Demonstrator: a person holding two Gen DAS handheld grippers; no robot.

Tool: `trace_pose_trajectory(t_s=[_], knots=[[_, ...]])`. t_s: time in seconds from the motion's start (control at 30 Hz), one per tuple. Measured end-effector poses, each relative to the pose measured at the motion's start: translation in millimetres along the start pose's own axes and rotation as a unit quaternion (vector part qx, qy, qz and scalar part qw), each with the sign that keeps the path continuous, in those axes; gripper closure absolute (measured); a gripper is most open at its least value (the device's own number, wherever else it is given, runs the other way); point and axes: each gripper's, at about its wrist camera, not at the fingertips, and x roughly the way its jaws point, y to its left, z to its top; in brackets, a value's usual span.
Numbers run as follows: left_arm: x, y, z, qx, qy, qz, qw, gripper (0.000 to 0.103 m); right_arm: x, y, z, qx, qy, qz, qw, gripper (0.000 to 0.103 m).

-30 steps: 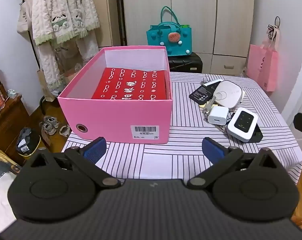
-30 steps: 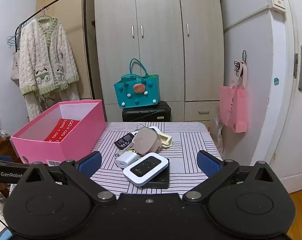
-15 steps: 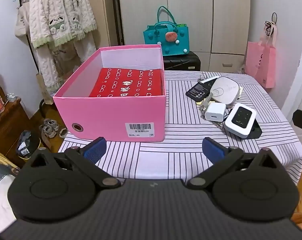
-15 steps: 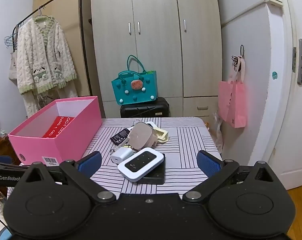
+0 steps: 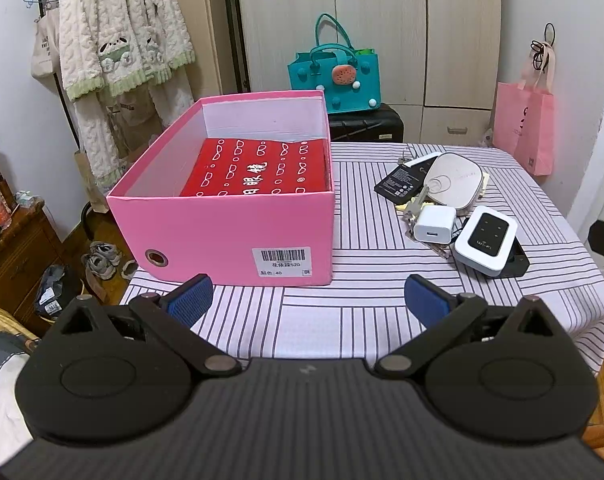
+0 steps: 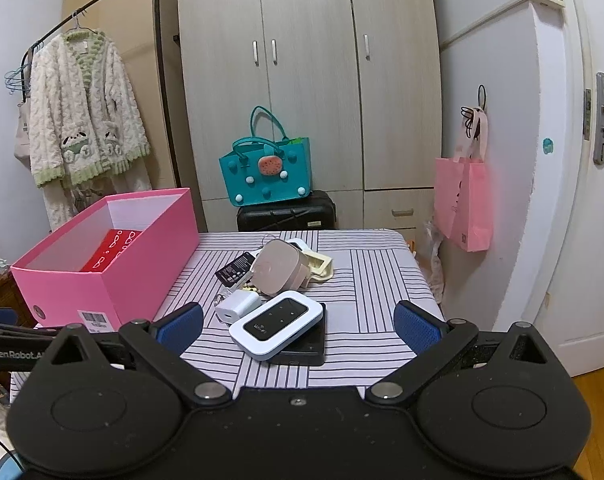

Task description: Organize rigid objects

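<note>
Both grippers are held back from the desk (image 5: 382, 300) at its near edge, fingers spread wide and holding nothing; the left gripper (image 5: 306, 302) faces the pink box (image 5: 238, 228), the right gripper (image 6: 298, 326) faces the loose clutter, which suggests that sorting has yet to start.

The pink box sits at centre left of the left wrist view, open-topped, with a red box (image 5: 258, 172) lying flat inside against its right wall (a strip of bare floor shows along the left wall). It is judged to be the collecting container, placed with its open top well within reach.

The things to be sorted are heaped at centre right: a white wifi router (image 6: 276, 324) resting on a black slab (image 6: 306, 350), a white charger cube (image 6: 238, 306) just beside it, then a rounded beige case (image 6: 278, 266), a black card (image 6: 234, 268) and some keys, overlapping.

Bare striped cloth lies between heap and box, so a clear path is offered. The router overhangs its slab, leaving edges free for grasping; the desk's right edge is near the heap.
</note>
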Motion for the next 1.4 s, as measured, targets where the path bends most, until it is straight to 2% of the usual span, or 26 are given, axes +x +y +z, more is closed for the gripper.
trace_pose_trajectory(t_s=[1.4], knots=[[-4.3,7.1,-3.9,-0.006,-0.024,0.003,0.9997,0.000,-1.0,3.7,-3.5,-0.012,-0.004,0.001,1.000,0.001]])
